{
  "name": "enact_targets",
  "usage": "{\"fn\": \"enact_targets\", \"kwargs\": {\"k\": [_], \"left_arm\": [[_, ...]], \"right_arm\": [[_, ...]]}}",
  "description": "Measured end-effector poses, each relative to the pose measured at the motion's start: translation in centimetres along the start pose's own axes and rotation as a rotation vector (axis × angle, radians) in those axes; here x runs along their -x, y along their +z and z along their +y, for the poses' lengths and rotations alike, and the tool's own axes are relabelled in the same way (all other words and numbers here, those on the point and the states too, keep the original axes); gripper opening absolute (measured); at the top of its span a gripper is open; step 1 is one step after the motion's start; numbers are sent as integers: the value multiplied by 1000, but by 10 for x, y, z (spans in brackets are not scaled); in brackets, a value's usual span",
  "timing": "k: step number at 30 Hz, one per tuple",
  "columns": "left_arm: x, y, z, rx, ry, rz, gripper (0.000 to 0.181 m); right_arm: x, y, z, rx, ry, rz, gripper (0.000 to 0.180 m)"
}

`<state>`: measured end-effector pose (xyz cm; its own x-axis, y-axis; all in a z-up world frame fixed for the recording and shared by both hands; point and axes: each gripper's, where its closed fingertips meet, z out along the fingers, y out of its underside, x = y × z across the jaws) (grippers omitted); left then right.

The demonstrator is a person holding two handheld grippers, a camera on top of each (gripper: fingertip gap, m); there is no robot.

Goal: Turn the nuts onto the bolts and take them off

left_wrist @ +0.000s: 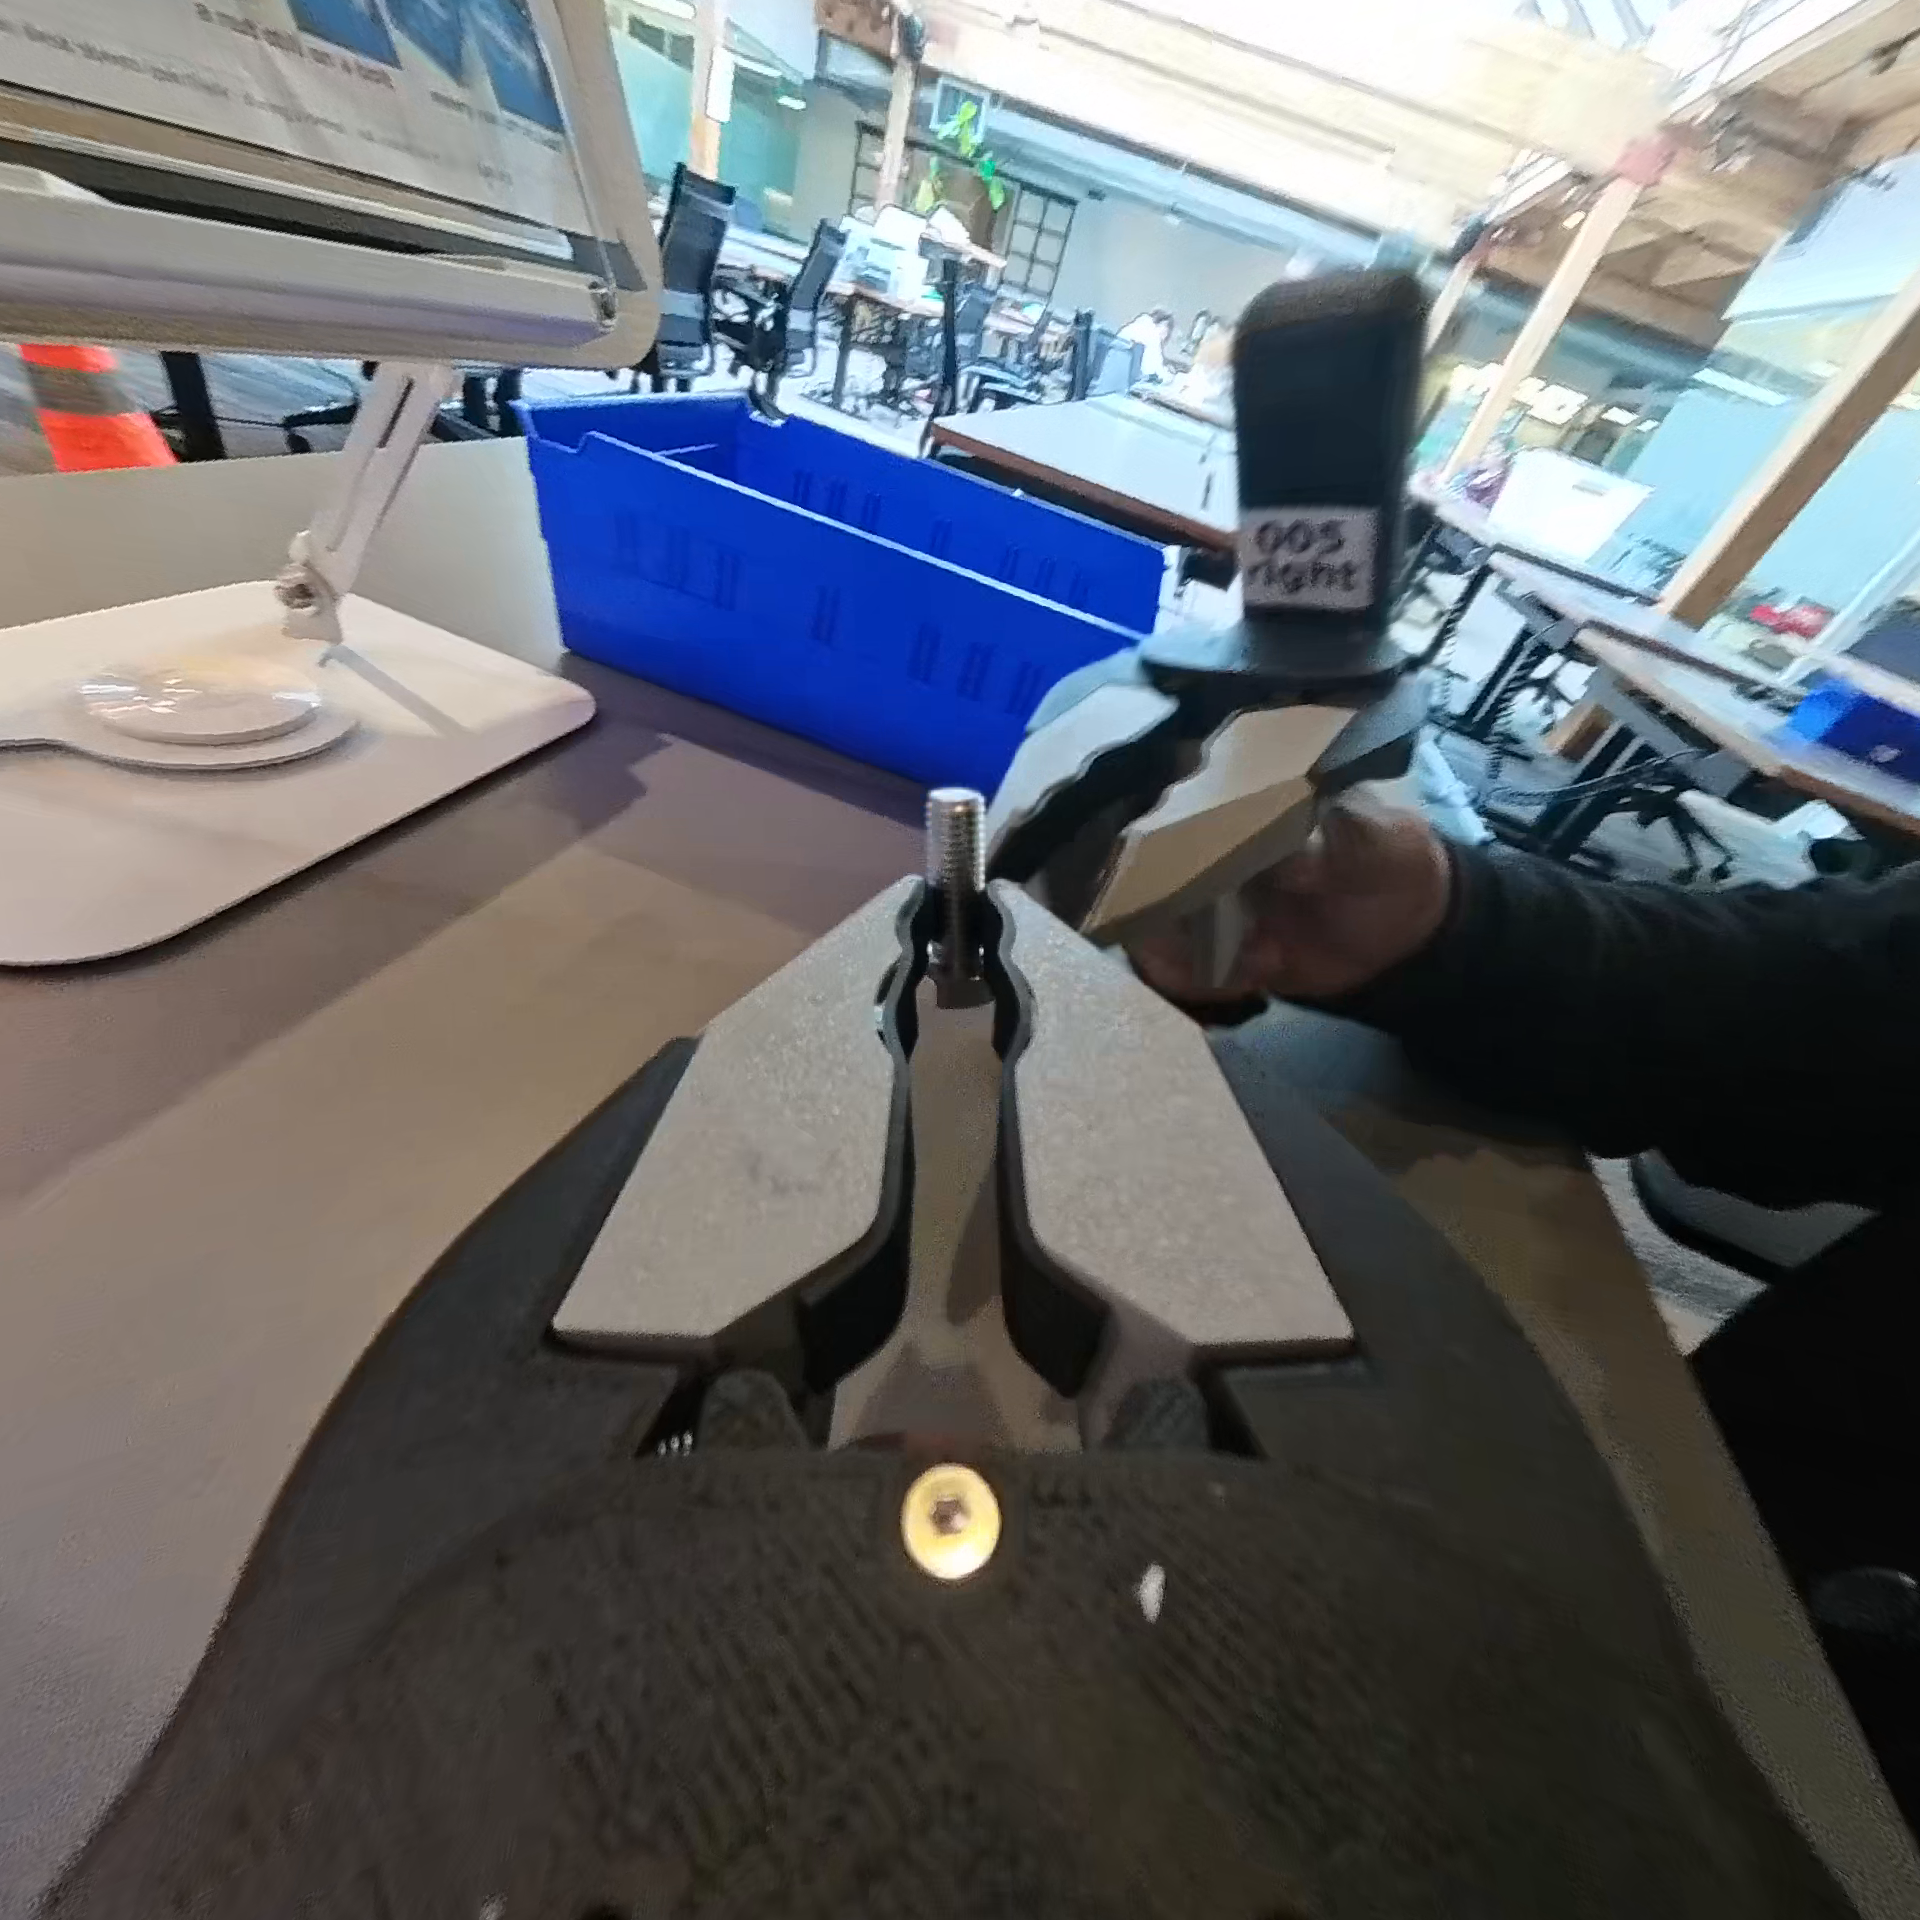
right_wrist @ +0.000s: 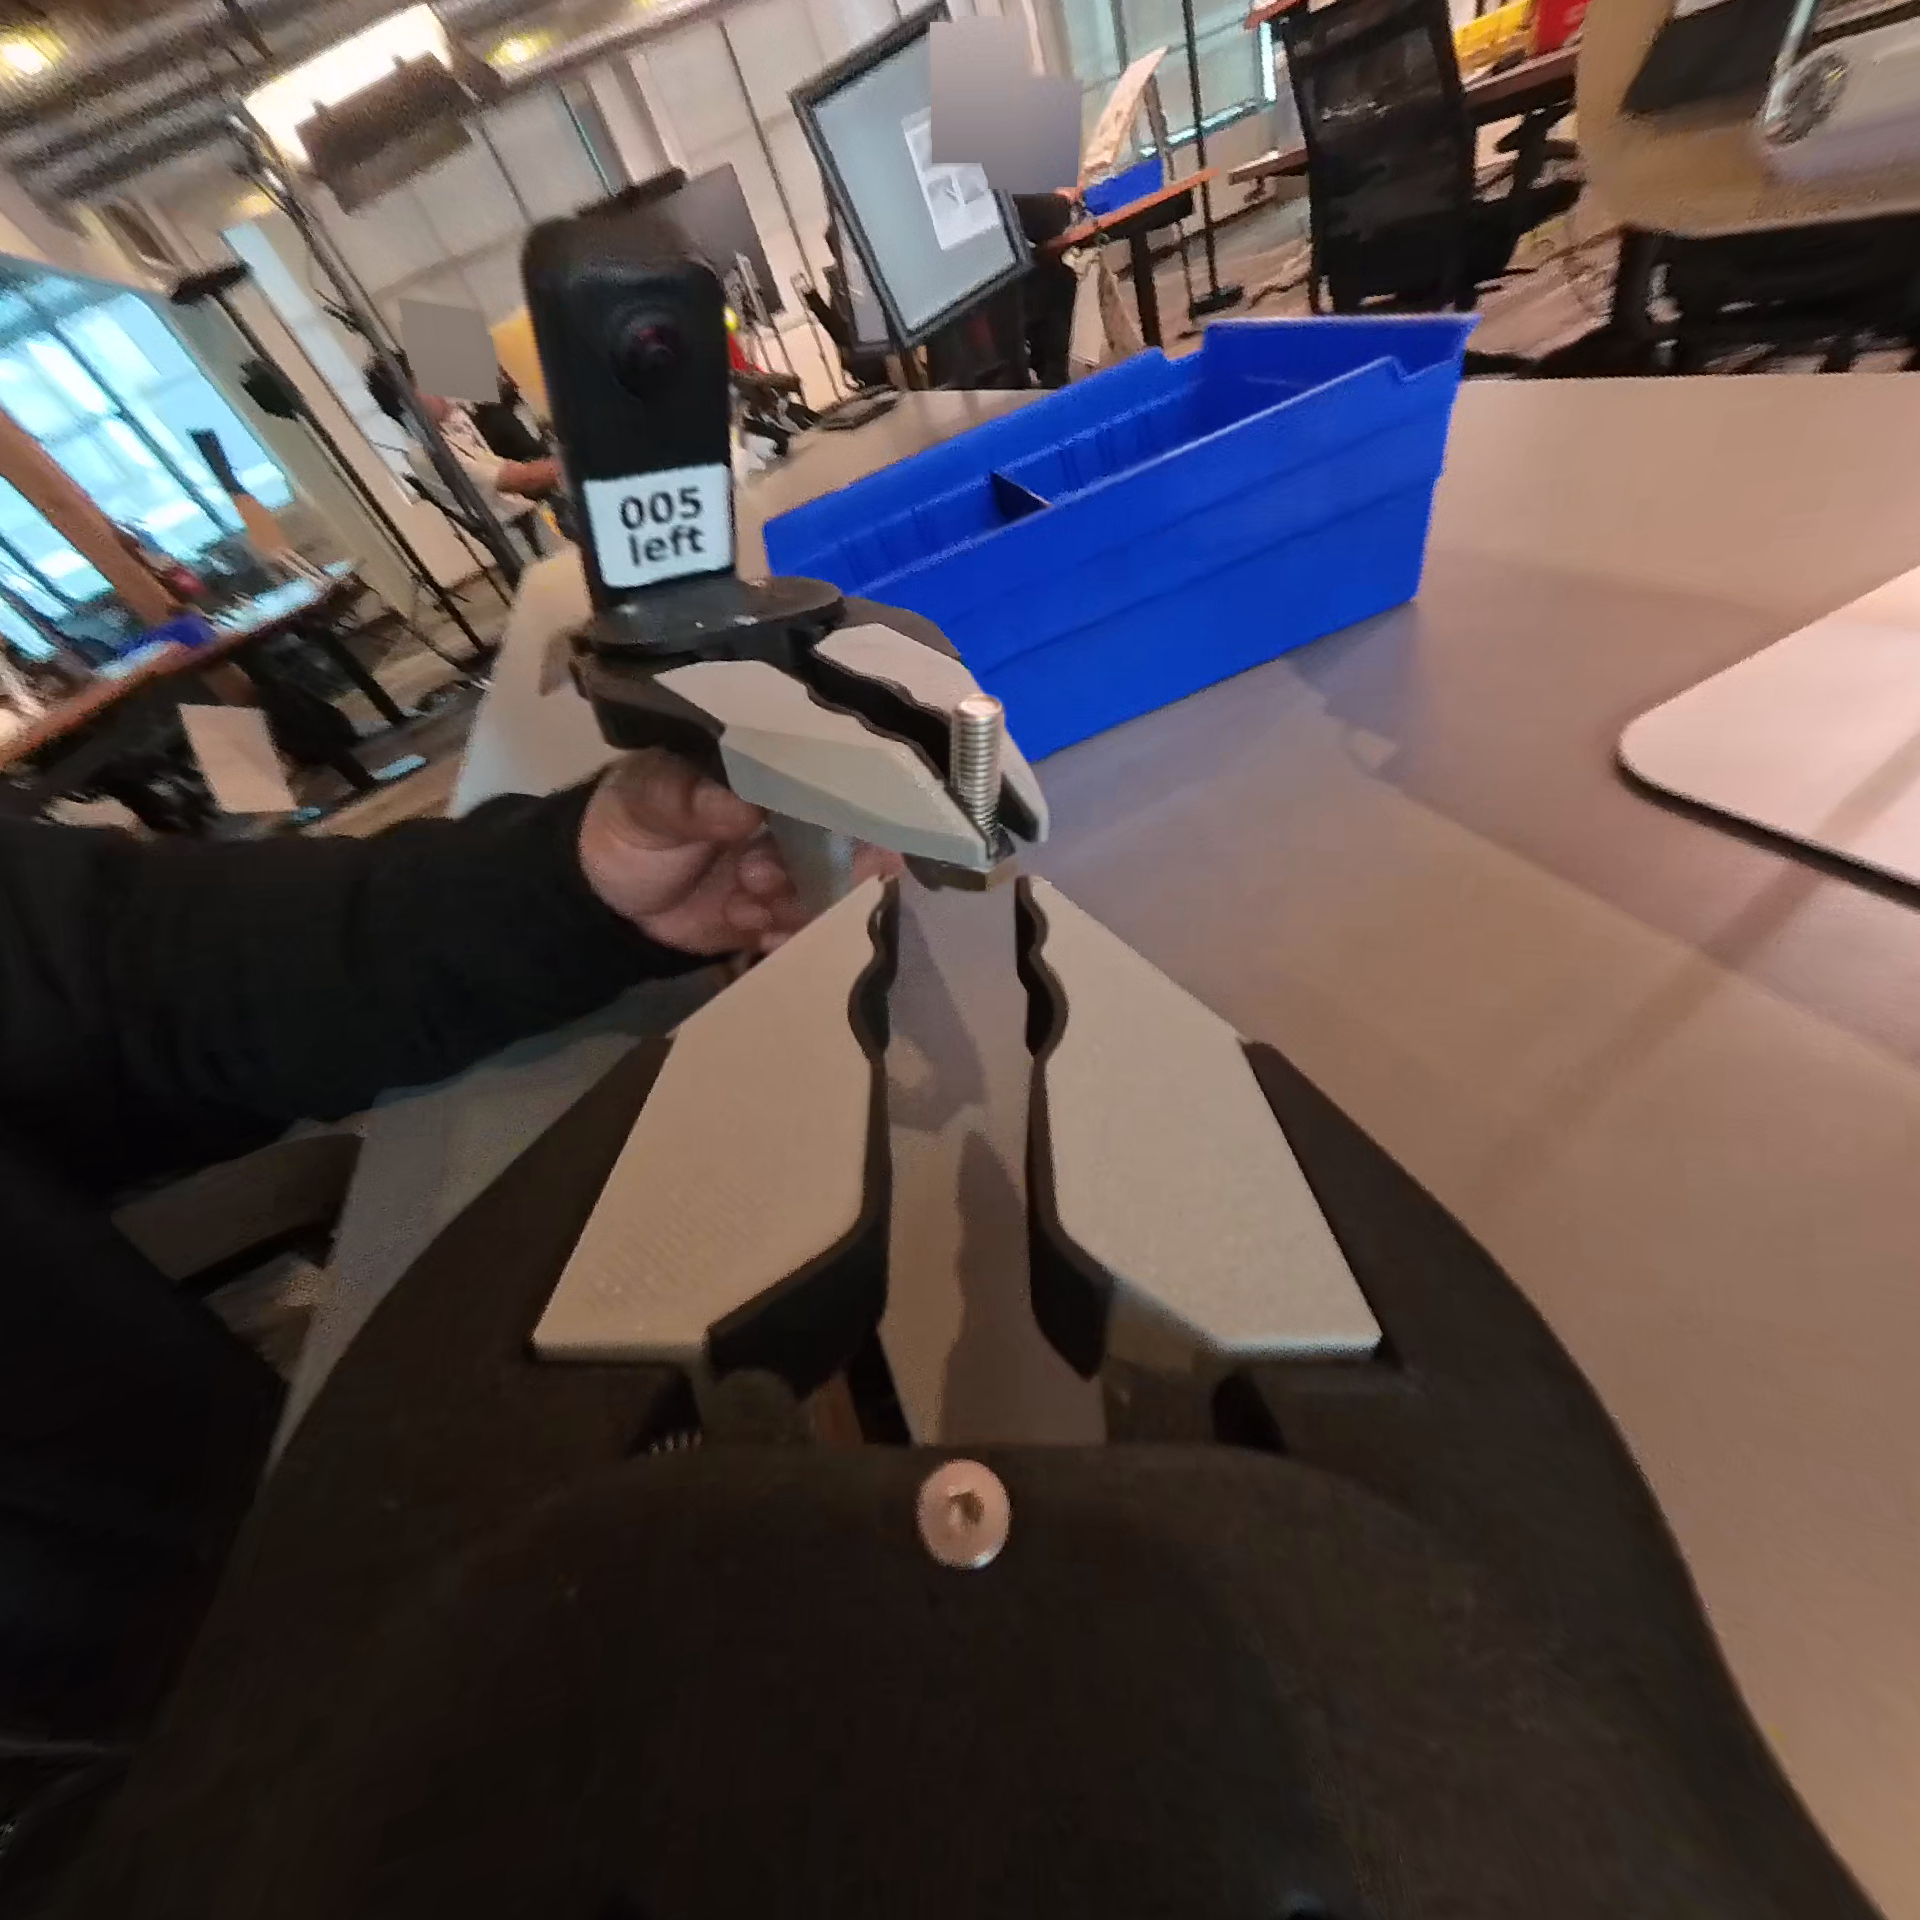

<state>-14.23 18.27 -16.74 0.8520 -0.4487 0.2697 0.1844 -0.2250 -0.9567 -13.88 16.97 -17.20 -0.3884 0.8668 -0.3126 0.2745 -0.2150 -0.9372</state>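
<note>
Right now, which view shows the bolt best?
The right wrist view: the bolt stands side-on and upright, its thread clear above the left gripper. The left wrist view shows it head-on, its lower part between that gripper's fingers.

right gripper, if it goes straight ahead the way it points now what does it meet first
Most likely the left gripper, which holds the bolt upright just beyond the open right gripper. Its fingertips sit right under the bolt's head end. Depth is unclear, so it may pass just below.

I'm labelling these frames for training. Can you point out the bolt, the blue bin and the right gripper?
bolt point(left_wrist: 954, 894): left wrist view, on its threaded shank, above the clamping fingers.
blue bin point(right_wrist: 1195, 613): right wrist view, on its near side wall.
right gripper point(right_wrist: 954, 914): right wrist view, the empty gap between its fingertips.
</note>
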Motion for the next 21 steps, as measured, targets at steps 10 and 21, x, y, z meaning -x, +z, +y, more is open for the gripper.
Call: {"fn": "enact_targets", "kwargs": {"k": [10,21], "left_arm": [[16,6,27,141,74,-87,7],[40,5,54,338,154,-270,7]], "right_arm": [[-44,-37,29,238,-192,259,21],[-55,-24,61,448,-369,390,18]]}}
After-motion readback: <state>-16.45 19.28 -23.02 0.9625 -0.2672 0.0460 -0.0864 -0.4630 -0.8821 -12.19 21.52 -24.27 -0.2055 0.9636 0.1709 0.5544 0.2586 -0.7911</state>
